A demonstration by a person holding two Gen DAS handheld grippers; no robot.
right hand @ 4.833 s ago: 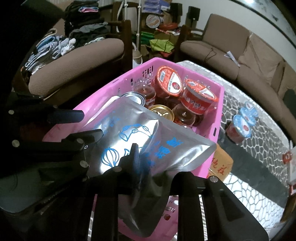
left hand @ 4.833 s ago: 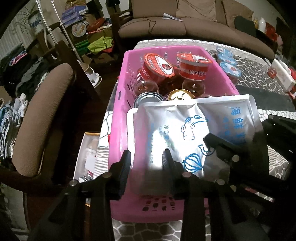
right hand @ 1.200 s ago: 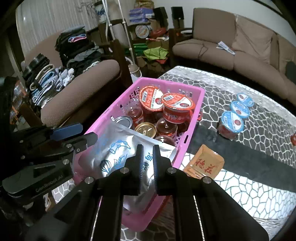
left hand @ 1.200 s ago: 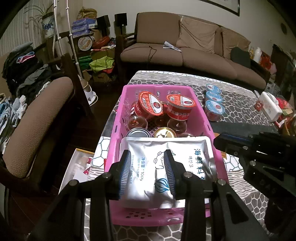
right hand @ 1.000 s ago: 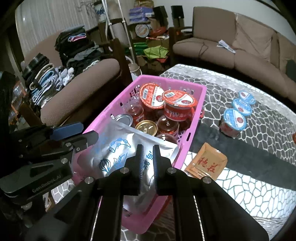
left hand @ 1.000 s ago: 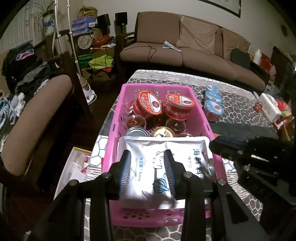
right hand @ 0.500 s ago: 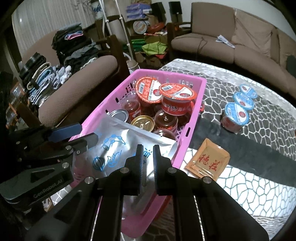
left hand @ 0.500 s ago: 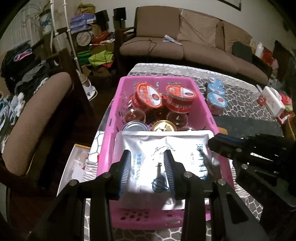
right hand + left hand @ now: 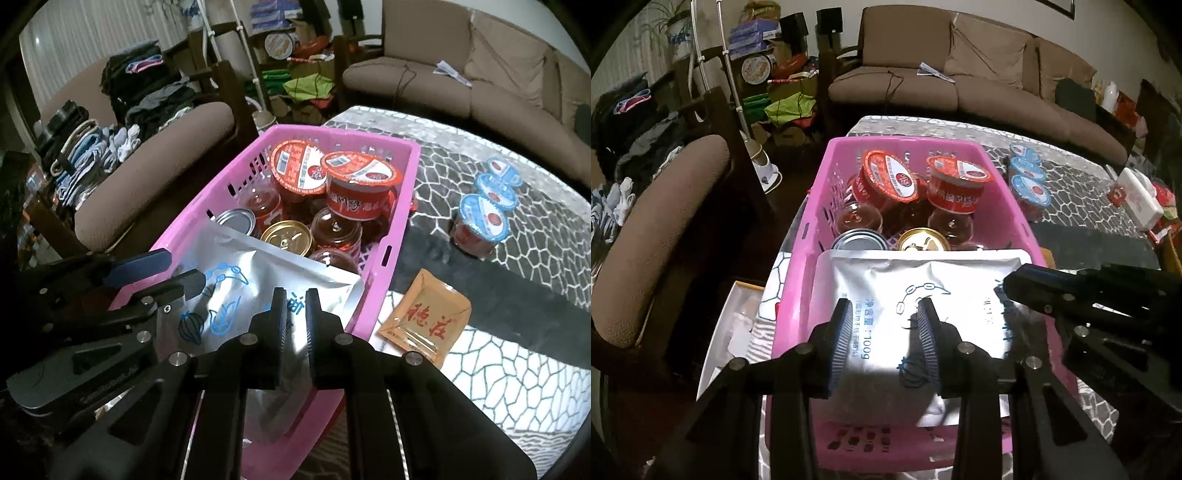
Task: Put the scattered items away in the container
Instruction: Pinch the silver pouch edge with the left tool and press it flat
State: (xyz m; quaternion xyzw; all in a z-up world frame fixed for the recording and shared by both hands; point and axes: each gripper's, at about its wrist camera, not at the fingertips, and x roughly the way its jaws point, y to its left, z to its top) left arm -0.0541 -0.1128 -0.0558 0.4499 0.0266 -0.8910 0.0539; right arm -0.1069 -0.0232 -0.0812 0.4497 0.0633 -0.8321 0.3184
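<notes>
Pink plastic basket [image 9: 1015, 206]: rectangular, slotted walls, standing on a table with a grey cracked-stone pattern [image 9: 535, 258]. Far end holds two red foil-lidded tubs [image 9: 956, 184], clear round jelly cups and two metal cans, one silver-topped [image 9: 858, 239], one gold-topped [image 9: 923, 239]

Silver foil pouch [image 9: 923, 284]: flat, glossy, crinkled, blue line print; lies across the basket's near end, resting over the near rim

Left gripper [image 9: 882, 332]: black, ribbed blue pads, fingers partly spread above the pouch, nothing pinched

Right gripper [image 9: 295, 314]: fingers pressed almost together; whether they pinch the pouch's near corner cannot be told

Loose on the table: three blue-lidded cups [image 9: 484, 221] in a row; a flat square orange sachet [image 9: 424, 321] with red characters, just beside the basket
</notes>
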